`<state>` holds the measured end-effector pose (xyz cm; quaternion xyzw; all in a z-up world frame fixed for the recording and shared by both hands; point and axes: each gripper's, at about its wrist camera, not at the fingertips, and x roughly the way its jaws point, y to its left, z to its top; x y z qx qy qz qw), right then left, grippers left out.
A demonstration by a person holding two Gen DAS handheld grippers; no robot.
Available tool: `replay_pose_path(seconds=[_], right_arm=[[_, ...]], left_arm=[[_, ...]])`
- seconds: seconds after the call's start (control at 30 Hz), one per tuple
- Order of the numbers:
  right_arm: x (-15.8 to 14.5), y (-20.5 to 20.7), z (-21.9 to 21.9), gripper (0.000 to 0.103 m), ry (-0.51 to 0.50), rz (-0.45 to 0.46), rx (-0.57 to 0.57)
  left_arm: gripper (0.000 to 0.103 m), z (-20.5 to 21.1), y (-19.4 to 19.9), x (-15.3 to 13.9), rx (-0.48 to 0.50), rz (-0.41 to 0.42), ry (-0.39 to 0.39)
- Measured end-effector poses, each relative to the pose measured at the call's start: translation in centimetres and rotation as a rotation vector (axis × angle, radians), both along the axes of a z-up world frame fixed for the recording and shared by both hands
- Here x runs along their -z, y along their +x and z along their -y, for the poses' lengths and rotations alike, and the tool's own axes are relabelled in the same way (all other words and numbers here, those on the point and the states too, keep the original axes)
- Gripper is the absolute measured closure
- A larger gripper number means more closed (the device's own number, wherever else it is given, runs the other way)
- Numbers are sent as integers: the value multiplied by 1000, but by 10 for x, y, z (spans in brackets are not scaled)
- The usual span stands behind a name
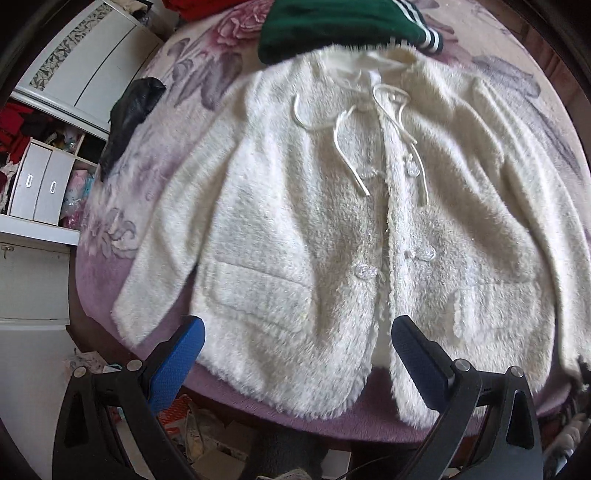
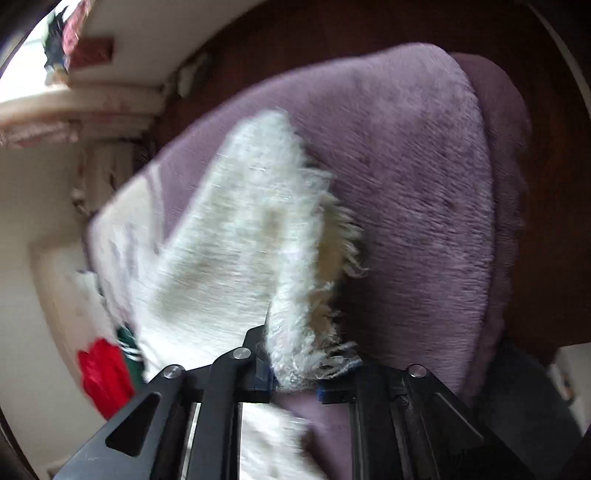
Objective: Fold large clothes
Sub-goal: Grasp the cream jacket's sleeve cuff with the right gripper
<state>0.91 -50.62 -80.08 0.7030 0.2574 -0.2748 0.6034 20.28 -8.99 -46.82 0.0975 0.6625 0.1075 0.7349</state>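
A white fluffy cardigan (image 1: pixel 332 229) lies face up on a purple flowered blanket (image 1: pixel 162 140), front closed, with clear buttons and a white drawstring at its neck. In the left wrist view my left gripper (image 1: pixel 299 336) hangs open over the bottom hem; its blue pads (image 1: pixel 184 354) straddle the left front panel and touch nothing. In the blurred right wrist view my right gripper (image 2: pixel 295 373) is shut on a fuzzy edge of the cardigan (image 2: pixel 236 236), which stretches away from the jaws over the blanket (image 2: pixel 413 192). I cannot tell which part of the garment that is.
A green garment with white stripes (image 1: pixel 332 26) lies past the collar, and a black item (image 1: pixel 129 110) sits at the bed's left side. White drawers and cluttered shelves (image 1: pixel 40 184) stand to the left. Boxes and clutter (image 1: pixel 207 435) cover the floor below the bed edge.
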Motion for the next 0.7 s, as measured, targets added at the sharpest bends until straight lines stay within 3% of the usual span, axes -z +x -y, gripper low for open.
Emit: replay_pose_path(seconds=[0.07, 0.13, 0.23, 0.3, 0.33, 0.43, 0.5, 0.7], right_arm=[[8, 13, -4, 82, -7, 12, -53], [28, 33, -3, 60, 51, 23, -88], [35, 53, -6, 54, 48, 72, -31], [31, 62, -6, 83, 23, 73, 19], [26, 69, -7, 93, 13, 74, 24], [-15, 93, -10, 93, -78, 40, -6], [-58, 116, -16, 93, -175, 9, -74], [-185, 249, -83, 93, -532, -66, -398]], left_arm=[[0, 4, 5, 15, 3, -3, -4], [0, 7, 12, 31, 6, -15, -2], [0, 4, 21, 42, -11, -14, -20], [0, 3, 27, 46, -19, 0, -34], [0, 2, 29, 47, -22, 8, -36], [0, -10, 35, 48, -38, 42, -37], [0, -24, 40, 49, -56, 61, -25], [0, -100, 42, 49, -179, 72, 21]])
